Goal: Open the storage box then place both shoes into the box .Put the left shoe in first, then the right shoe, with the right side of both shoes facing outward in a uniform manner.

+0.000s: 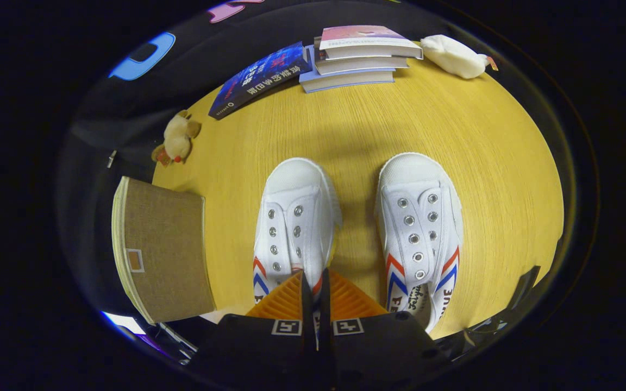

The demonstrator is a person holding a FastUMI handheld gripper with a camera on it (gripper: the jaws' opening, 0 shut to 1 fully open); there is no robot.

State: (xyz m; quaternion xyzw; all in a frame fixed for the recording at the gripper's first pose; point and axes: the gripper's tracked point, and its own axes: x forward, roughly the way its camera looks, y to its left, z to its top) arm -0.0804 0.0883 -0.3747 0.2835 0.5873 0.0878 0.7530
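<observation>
Two white lace-less canvas shoes with red and blue stripes stand side by side on the yellow table (454,125), toes pointing away from me. My gripper (314,285) sits at the rear of the left shoe (294,217); its fingers are nearly together, pinching the inner side wall of that shoe's opening, and a strip of shoe shows in the narrow gap. To the right of the fingers the right shoe (419,228) stands untouched. The brown fabric storage box (163,250) with a small label window is left of the left shoe, at the table's edge; its inside is hidden.
A small plush dog (177,138) lies beyond the box. At the far edge lie a dark blue book (256,79), a stack of books (359,57) and a white plush toy (454,56). Bare tabletop lies between shoes and books.
</observation>
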